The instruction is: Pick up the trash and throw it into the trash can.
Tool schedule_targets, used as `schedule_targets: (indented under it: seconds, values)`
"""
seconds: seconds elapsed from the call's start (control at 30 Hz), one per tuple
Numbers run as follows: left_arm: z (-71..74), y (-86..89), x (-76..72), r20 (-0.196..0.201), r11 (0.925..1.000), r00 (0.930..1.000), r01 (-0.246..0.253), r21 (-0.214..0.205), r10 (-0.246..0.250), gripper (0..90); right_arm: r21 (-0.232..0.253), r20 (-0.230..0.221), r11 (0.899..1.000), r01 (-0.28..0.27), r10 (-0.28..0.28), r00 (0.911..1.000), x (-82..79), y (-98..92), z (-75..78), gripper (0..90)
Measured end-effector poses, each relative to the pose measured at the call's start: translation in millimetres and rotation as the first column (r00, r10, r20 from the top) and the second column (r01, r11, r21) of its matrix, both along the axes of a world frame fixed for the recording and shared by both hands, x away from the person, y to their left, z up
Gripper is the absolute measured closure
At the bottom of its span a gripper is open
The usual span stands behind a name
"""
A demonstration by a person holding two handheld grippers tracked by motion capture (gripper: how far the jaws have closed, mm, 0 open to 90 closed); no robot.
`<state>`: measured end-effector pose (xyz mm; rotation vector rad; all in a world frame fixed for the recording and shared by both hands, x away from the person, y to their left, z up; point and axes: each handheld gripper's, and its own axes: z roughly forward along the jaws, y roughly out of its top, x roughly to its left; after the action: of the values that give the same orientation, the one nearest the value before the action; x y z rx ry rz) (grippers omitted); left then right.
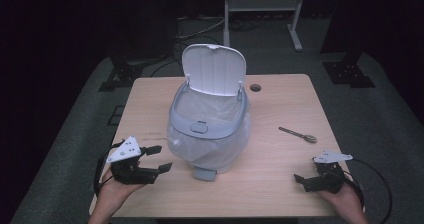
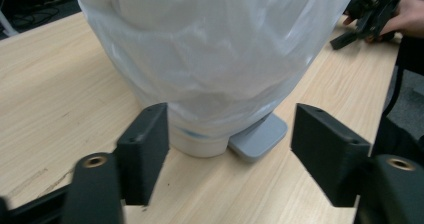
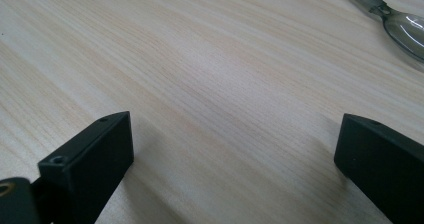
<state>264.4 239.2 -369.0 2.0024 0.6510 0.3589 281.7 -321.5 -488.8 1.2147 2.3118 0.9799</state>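
My left gripper (image 1: 159,159) has its jaws open, empty, with the bin (image 1: 209,126) just beyond at 12 o'clock, apart. My right gripper (image 1: 302,180) also has open jaws, over bare table (image 1: 280,194); the spoon (image 1: 298,134) lies at 1 o'clock. The bin stands upright, lid (image 1: 213,69) raised, bag-lined. Light wood table, dark room.
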Motion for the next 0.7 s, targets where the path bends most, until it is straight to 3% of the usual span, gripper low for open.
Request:
schedule_targets:
  seconds: [0.37,0.7]
  values:
    - [-28.0,2.1,3.5,-0.003,0.9968,0.9976,-0.068,0.042,0.069,10.6,0.0,0.0,1.0,0.001,-0.001,1.0,0.0,0.0,0.1,1.2]
    - [-54.4,0.7,9.7,-0.03,0.9894,0.9935,-0.106,0.099,0.11,0.0,0.0,0.0,1.0,0.001,-0.001,1.0,0.1,0.0,0.1,1.2]
